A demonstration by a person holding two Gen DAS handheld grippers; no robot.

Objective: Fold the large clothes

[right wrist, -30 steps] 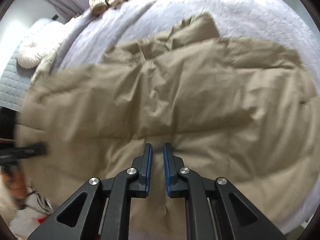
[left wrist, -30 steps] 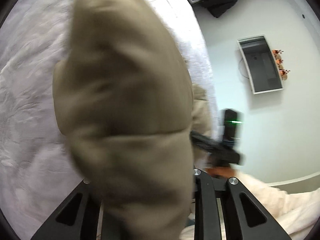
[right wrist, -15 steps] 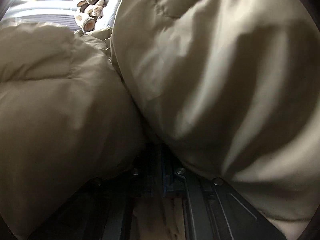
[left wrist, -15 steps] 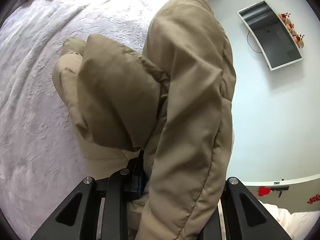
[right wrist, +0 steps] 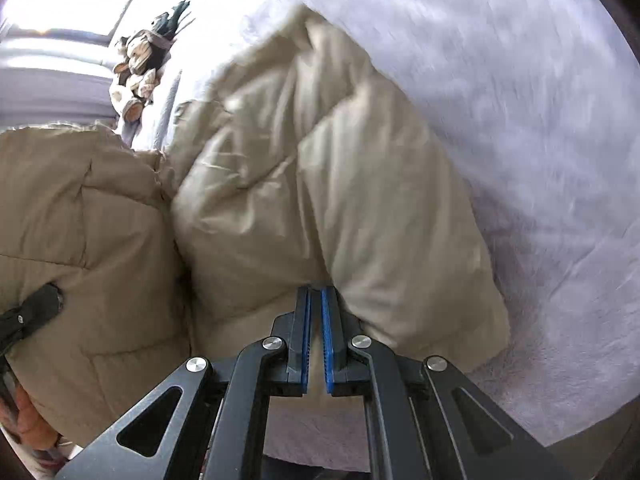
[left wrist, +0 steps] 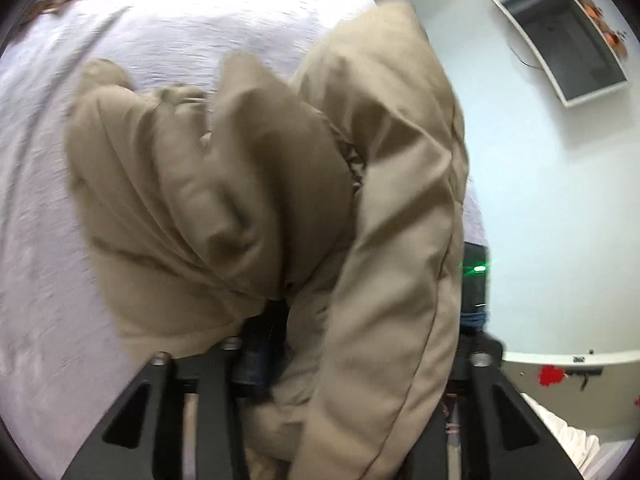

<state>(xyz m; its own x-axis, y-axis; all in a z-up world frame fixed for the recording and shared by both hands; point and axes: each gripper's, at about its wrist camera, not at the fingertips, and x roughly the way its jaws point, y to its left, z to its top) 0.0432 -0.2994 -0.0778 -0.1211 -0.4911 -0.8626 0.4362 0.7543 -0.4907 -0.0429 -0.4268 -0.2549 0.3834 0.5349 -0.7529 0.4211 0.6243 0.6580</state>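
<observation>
Left hand-held gripper (left wrist: 344,364): jaws just been widening, puffy beige padded jacket (left wrist: 248,208) bunched between them, grip apparently loosening. Right hand-held gripper (right wrist: 316,336): clenched, pinching a jacket fold at twelve o'clock. Jacket now doubled on pale lilac bedspread (right wrist: 520,128), no longer spread flat; fold probably landing.

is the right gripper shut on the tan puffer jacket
Yes, the right gripper has its blue pads nearly together, pinching a fold of the puffer jacket.

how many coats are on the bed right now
1: a tan puffy coat bunched on the pale bedspread, nearest the camera. A heap at the far end is too small to identify.
</observation>
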